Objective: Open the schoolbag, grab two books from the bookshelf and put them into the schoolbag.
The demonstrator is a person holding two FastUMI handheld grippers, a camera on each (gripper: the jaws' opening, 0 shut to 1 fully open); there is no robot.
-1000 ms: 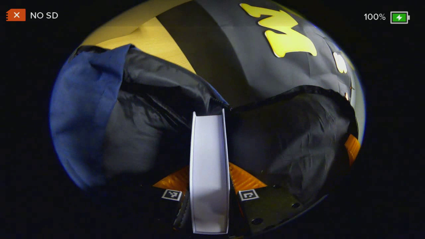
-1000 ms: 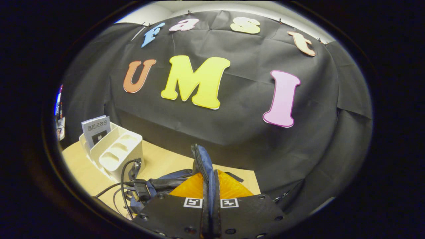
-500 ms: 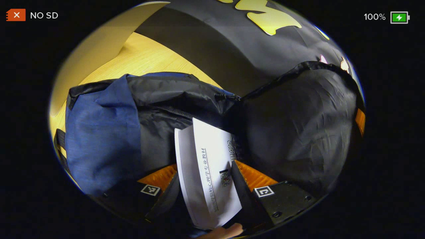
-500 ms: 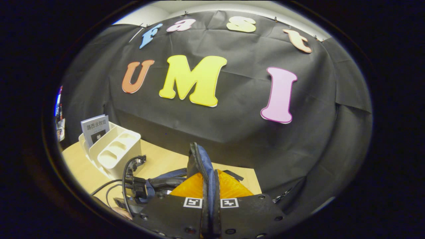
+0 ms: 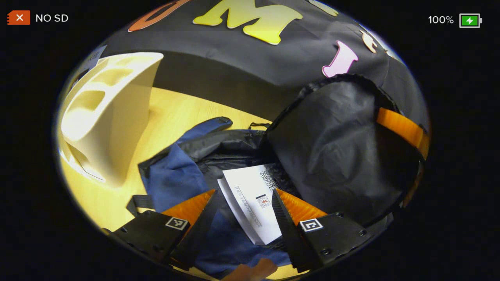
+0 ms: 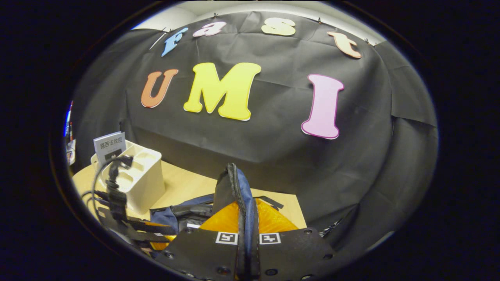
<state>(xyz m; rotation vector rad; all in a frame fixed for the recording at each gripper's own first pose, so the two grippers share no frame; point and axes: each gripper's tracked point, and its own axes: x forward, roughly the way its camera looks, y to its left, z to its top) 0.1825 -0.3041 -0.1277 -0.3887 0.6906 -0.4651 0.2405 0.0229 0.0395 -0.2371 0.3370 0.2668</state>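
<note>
Shelf book [image 6: 109, 145] cover: "路西法效应". Bag book [image 5: 250, 207] print: illegible.

We see the blue schoolbag [image 5: 172, 183] lying open on the table, its black-lined flap [image 5: 336, 152] held up. A white book [image 5: 254, 201] lies tilted inside its mouth, printed cover up. In the cream bookshelf [image 6: 146, 181] a second book [image 6: 109, 145] stands upright in the rear slot.

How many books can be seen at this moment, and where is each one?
2. One white book lies in the open schoolbag, between the open fingers of the left gripper. One book stands in the white bookshelf. The bag may hide others.
</note>
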